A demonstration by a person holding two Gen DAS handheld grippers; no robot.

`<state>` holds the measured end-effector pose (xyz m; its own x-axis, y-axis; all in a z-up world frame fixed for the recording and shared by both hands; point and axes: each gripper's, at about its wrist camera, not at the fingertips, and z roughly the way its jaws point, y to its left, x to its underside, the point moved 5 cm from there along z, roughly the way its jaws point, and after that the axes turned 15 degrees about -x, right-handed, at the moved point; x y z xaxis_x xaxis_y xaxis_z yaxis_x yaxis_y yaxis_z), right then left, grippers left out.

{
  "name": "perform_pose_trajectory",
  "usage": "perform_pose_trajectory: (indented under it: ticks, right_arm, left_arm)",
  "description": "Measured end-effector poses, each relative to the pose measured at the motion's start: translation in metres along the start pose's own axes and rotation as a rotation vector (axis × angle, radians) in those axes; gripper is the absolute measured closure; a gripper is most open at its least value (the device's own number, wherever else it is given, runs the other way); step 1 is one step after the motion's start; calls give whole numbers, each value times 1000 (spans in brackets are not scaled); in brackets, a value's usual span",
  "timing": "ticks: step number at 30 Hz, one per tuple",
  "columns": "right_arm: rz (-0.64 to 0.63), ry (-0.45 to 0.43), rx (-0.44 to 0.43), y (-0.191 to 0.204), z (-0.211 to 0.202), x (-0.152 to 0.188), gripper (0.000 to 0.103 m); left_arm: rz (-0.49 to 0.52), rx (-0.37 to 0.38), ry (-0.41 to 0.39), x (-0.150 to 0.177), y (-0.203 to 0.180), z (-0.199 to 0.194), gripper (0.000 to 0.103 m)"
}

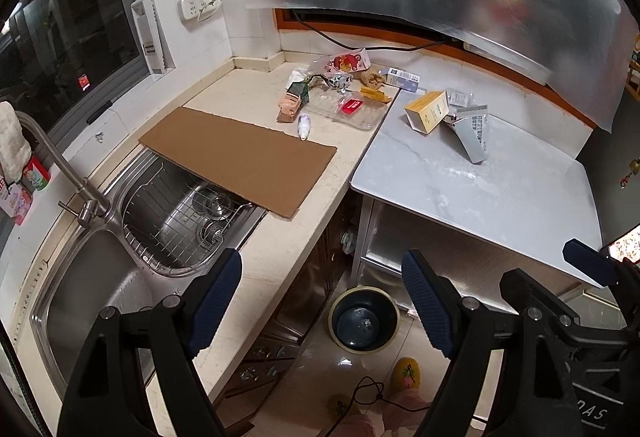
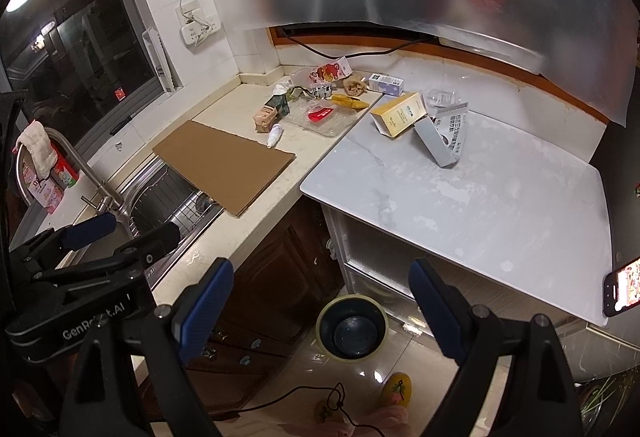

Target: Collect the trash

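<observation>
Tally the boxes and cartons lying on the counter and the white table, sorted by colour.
Yellow cardboard box: 1
Grey flattened carton: 1
White-and-purple small box: 1
Pink cartoon-printed carton: 1
Green carton: 1
Total: 5

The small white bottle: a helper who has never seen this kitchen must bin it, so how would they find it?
Start at the big brown cardboard sheet lying half over the steel sink. At its far edge, before the clear plastic tray, lies the small white bottle. It alone is white, rounded and lying on its side.
</observation>
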<state>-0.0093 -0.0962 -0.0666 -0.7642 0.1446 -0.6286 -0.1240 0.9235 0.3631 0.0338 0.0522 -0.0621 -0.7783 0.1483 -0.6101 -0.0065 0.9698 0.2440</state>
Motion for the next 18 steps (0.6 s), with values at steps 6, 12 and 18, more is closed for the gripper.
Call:
perform_pose_trajectory:
  ticks: [6,12,18]
  right_arm:
    - [3,-1,7,3,1,1,13]
    - [11,0,27,2,0,1,13]
    - [28,-19,46,-12,-5,-10,13]
  left_arm:
    - [11,15,9,-1,5,5,23]
    - [27,42,15,-5,2,10,23]
    - [59,110,2,-18,-18,14,23]
